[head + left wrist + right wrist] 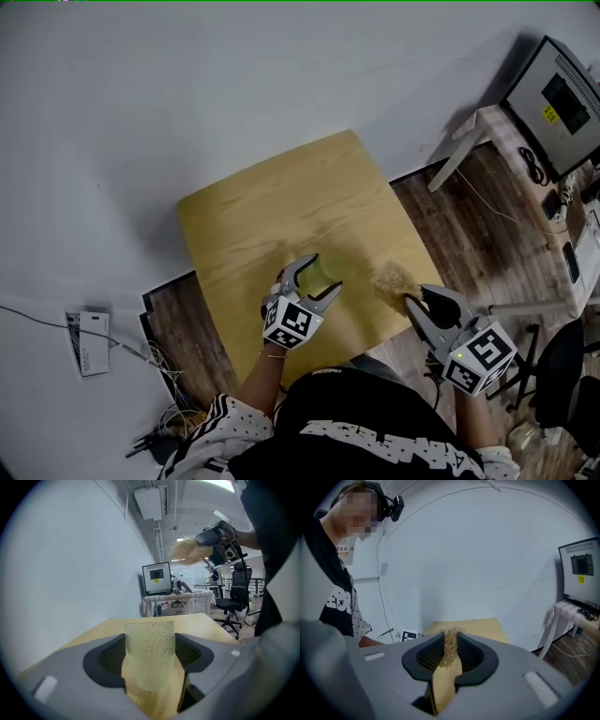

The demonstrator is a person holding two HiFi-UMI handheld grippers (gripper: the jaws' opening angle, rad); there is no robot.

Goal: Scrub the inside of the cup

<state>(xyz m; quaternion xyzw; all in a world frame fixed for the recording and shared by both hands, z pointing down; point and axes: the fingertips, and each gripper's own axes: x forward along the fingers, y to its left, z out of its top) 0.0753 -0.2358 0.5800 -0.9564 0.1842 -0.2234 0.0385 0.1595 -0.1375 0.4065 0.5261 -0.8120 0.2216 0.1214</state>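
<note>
A pale yellow-green cup (325, 271) with a dimpled wall (149, 654) stands upright between the jaws of my left gripper (322, 276), which is shut on it just above the wooden table (272, 216). In the left gripper view the gripper (149, 641) holds the cup by its sides. My right gripper (419, 298) is shut on a tan fibrous scrubber (396, 279), a short way right of the cup and apart from it. The right gripper view shows the scrubber (450, 649) pinched thin between the jaws of that gripper (450, 654). The left gripper view also has the scrubber (187, 552) raised at upper right.
The table's near edge runs just in front of both grippers. A monitor (561, 94) stands on a white desk at the far right, with a black office chair (562, 375) nearer. Cables and a white box (89, 339) lie on the floor at left.
</note>
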